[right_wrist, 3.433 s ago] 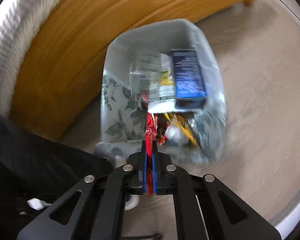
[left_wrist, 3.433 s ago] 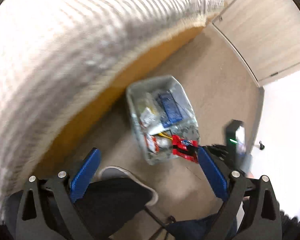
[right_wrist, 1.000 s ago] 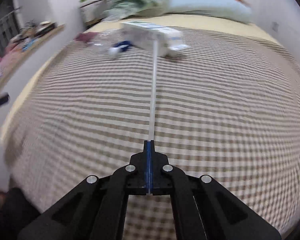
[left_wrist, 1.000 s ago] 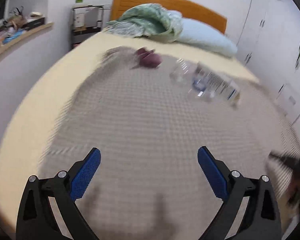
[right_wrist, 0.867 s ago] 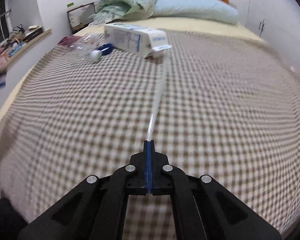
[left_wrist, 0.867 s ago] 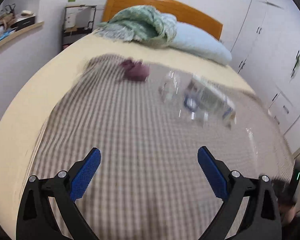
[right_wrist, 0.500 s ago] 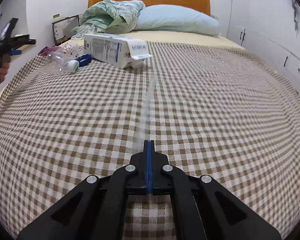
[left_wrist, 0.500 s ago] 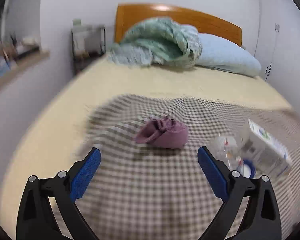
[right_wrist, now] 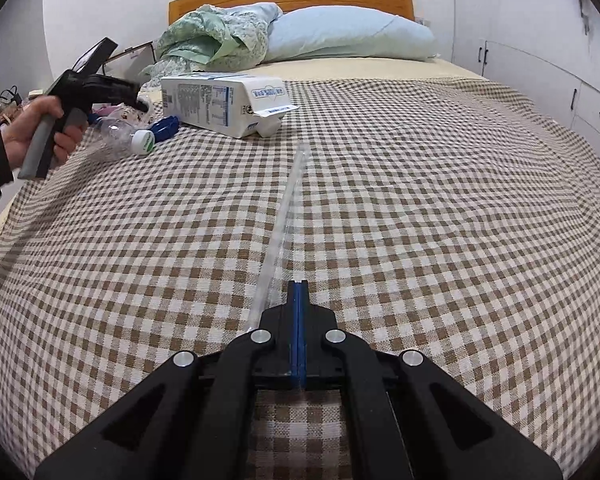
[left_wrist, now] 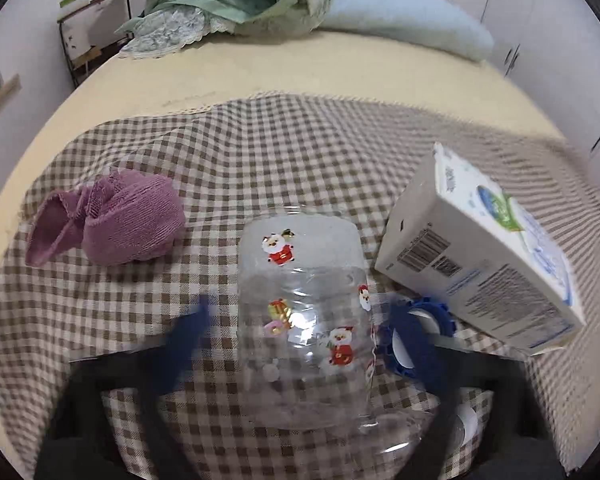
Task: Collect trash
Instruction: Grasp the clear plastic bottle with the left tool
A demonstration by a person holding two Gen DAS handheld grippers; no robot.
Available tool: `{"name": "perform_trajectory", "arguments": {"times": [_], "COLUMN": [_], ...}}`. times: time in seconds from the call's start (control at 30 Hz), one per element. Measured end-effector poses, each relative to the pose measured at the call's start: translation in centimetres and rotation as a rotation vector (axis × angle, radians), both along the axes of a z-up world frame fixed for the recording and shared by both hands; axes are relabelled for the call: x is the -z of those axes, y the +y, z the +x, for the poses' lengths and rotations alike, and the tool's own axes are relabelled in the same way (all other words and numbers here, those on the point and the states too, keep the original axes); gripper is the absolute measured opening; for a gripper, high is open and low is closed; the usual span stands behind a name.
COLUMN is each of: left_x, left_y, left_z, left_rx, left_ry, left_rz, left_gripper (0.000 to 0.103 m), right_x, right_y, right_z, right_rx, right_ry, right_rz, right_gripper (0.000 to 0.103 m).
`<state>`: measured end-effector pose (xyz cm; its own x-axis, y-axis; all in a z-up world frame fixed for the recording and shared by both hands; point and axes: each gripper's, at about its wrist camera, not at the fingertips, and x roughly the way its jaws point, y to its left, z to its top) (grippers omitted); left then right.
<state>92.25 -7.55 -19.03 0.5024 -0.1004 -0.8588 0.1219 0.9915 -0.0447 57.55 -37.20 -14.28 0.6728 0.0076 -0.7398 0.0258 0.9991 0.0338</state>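
A clear plastic bottle (left_wrist: 304, 312) with Santa stickers lies on the checked blanket, between the blurred blue pads of my left gripper (left_wrist: 300, 344), which is open around it. Its white cap shows in the right wrist view (right_wrist: 144, 142). A white milk carton (left_wrist: 480, 256) lies to its right, also seen in the right wrist view (right_wrist: 224, 104). A blue ring-shaped item (left_wrist: 412, 336) lies between bottle and carton. My right gripper (right_wrist: 298, 296) is shut, with a thin clear strip (right_wrist: 284, 220) lying just left of its tips; I cannot tell if it holds it.
A purple knitted cloth (left_wrist: 112, 220) lies left of the bottle. A green quilt (right_wrist: 216, 40) and a pale blue pillow (right_wrist: 348, 32) sit at the wooden headboard. White cupboards (right_wrist: 540, 40) line the right wall. The left hand-held gripper (right_wrist: 84, 92) shows at the bed's left side.
My left gripper has moved in close over the clear bottle, which now sits between its pads. My right gripper has stayed shut over the blanket; the clear strip now lies slightly left of its tips.
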Motion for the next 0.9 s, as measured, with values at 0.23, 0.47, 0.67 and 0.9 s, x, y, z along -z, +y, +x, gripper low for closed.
{"name": "perform_trajectory", "arguments": {"times": [0.23, 0.47, 0.67, 0.9], "left_x": [-10.7, -21.3, -19.7, -16.6], "left_y": [1.5, 5.3, 7.2, 6.2], "left_z": [-8.7, -25.6, -35.8, -43.0], "left_rx": [-0.032, -0.016, -0.034, -0.063], "left_ry": [-0.233, -0.375, -0.295, -0.201], "left_rz": [0.035, -0.088, -0.133, -0.193], "left_gripper": [0.055, 0.056, 0.057, 0.057], "right_x": [-0.2, -1.8, -3.4, -3.5], "right_y": [-1.0, -3.6, -1.8, 0.2], "right_z": [-0.2, -1.3, -1.7, -1.0], "right_rx": [0.006, 0.043, -0.004, -0.001], "right_ry": [-0.008, 0.019, 0.044, 0.129], "right_rz": [0.069, 0.249, 0.280, 0.166], "right_gripper": [0.000, 0.000, 0.079, 0.006]}}
